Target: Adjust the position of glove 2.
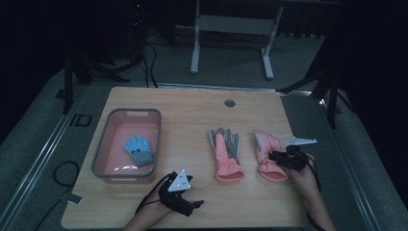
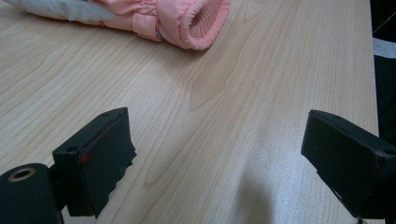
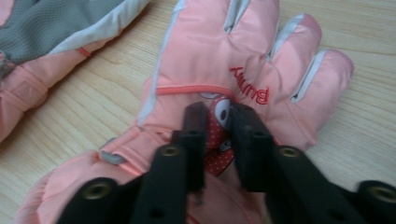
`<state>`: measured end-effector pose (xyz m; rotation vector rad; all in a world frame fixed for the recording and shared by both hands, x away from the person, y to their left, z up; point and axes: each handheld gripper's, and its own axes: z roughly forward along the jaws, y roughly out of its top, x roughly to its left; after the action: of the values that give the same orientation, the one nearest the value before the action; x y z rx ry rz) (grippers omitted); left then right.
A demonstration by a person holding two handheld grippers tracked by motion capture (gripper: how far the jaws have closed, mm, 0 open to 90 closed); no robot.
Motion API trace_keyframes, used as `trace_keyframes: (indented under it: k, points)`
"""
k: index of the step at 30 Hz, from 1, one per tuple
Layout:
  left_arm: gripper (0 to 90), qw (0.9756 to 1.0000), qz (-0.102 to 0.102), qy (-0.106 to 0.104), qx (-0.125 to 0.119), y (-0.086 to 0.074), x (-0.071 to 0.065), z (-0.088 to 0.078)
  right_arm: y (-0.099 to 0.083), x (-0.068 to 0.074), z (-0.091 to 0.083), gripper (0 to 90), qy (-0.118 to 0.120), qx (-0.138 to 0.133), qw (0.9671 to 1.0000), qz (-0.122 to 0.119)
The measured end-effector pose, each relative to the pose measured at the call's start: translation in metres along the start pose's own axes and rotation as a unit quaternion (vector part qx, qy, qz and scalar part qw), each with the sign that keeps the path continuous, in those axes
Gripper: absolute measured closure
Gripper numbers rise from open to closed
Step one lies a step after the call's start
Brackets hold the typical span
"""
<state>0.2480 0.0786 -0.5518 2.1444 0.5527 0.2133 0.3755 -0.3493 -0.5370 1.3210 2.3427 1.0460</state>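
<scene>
Today, two pink gloves lie side by side on the bench [image 1: 192,125]: a palm-up glove [image 1: 225,153] with a grey palm, and a right-hand glove [image 1: 267,155] stitched "Bunny" in red above a cartoon patch. One small blue glove [image 1: 138,150] sits inside a single pink bin [image 1: 126,144] at left. The right claw [image 3: 219,122] is pinched nearly closed on the Bunny glove's patch. The left claw [image 2: 219,154] hangs wide apart over bare wood near the palm-up glove's cuff.
</scene>
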Motion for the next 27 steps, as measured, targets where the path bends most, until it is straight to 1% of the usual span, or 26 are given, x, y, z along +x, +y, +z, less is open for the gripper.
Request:
trace_keyframes:
  k: [2, 4, 6, 8, 12, 15, 19, 21, 22, 23, 24, 25, 27]
  points:
    - [8.9, 1.0000, 0.001, 0.001, 0.000, 0.000, 0.000, 0.000, -0.001, 0.002, 0.000, 82.1, -0.002, -0.004, 1.0000, 0.003]
    - [8.9, 1.0000, -0.001, 0.001, 0.000, 0.000, 0.001, 0.000, -0.002, 0.006, -0.001, 86.4, -0.009, -0.007, 0.9998, 0.014]
    - [8.9, 1.0000, -0.001, 0.001, 0.000, 0.000, 0.001, 0.001, -0.003, 0.008, -0.003, 88.1, -0.017, -0.013, 0.9995, 0.024]
    - [8.9, 1.0000, -0.001, 0.001, 0.001, 0.000, 0.000, 0.001, -0.001, 0.010, -0.007, 89.2, -0.025, -0.017, 0.9985, 0.045]
    - [8.9, 1.0000, 0.000, 0.000, 0.001, 0.001, 0.000, 0.001, 0.007, 0.019, -0.019, 89.5, -0.048, -0.021, 0.9970, 0.057]
    - [8.9, 1.0000, 0.000, 0.001, 0.000, 0.001, 0.000, 0.001, 0.015, 0.026, -0.031, 89.5, -0.060, -0.033, 0.9959, 0.059]
    - [8.9, 1.0000, -0.001, 0.002, -0.001, 0.001, 0.001, 0.000, 0.032, 0.041, -0.047, 89.5, -0.074, -0.046, 0.9952, 0.045]
    - [8.9, 1.0000, 0.000, 0.003, -0.001, 0.001, 0.001, 0.000, 0.042, 0.050, -0.056, 89.5, -0.077, -0.056, 0.9945, 0.043]
    - [8.9, 1.0000, 0.000, 0.003, -0.001, 0.001, 0.001, 0.000, 0.042, 0.050, -0.056, 89.5, -0.077, -0.056, 0.9945, 0.043]
    - [8.9, 1.0000, 0.000, 0.003, -0.002, 0.001, 0.001, 0.000, 0.047, 0.054, -0.060, 89.5, -0.081, -0.060, 0.9941, 0.041]
    - [8.9, 1.0000, 0.001, 0.004, -0.002, 0.001, 0.001, 0.000, 0.056, 0.064, -0.068, 89.5, -0.085, -0.070, 0.9932, 0.038]
    - [8.9, 1.0000, 0.001, 0.003, -0.002, 0.001, 0.001, 0.000, 0.066, 0.074, -0.074, 89.5, -0.083, -0.076, 0.9930, 0.034]
    - [8.9, 1.0000, 0.002, 0.003, -0.001, 0.001, 0.001, 0.000, 0.074, 0.086, -0.078, 89.4, -0.082, -0.082, 0.9928, 0.030]
